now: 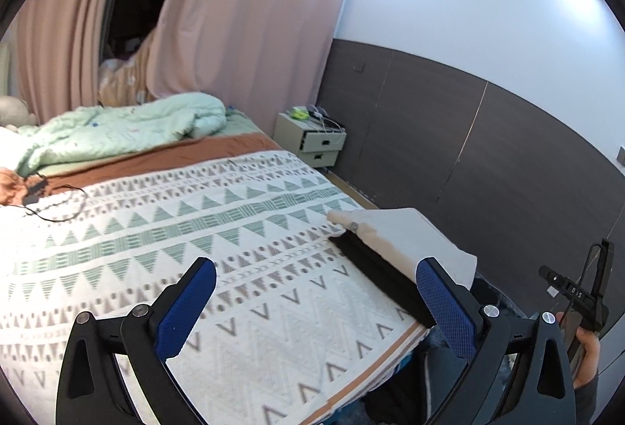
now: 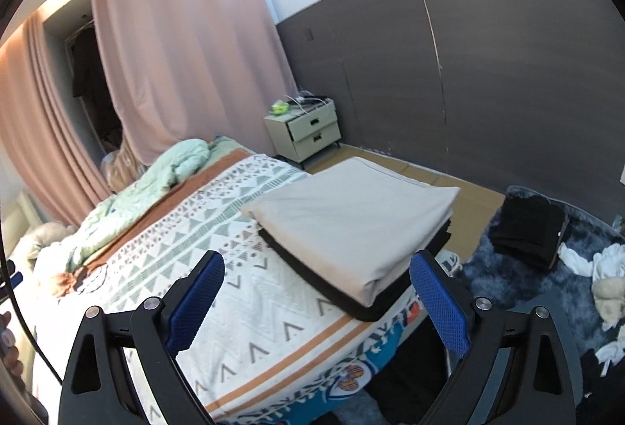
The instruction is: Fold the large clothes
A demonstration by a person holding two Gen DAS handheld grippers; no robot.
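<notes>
A bedroom: pink curtains [image 2: 187, 54], a dark panelled wall, a nightstand [image 2: 308, 130] in the corner, and a bed [image 1: 218, 229] under a patterned cover that serves as the work surface. A green quilt [image 1: 129, 128] is bunched at the far end, probably pushed there to leave the near half free.

The task's things are a stack [image 2: 351, 229] of two folded clothes at the bed's near right corner: a beige piece squared up on top of a black piece [image 2: 343, 294] whose edge shows underneath. The stack lies flat, its long axis running roughly along the bed's length toward the nightstand, and one corner reaches over the bed's edge. Stacked at the corner like this, it looks like finished work set aside to keep the middle of the cover open.

On the rug [image 2: 508, 268] to the right lie a black heap [image 2: 527, 229] and white clothes [image 2: 601, 268], unfolded; I judge these are what remains.

The left tongs [image 1: 316, 292] are spread wide and empty, hovering over the cover just left of the stack. The right tongs [image 2: 316, 284] are likewise wide and hold nothing, pointed at the stack's near edge. The next move would likely be toward the rug.
</notes>
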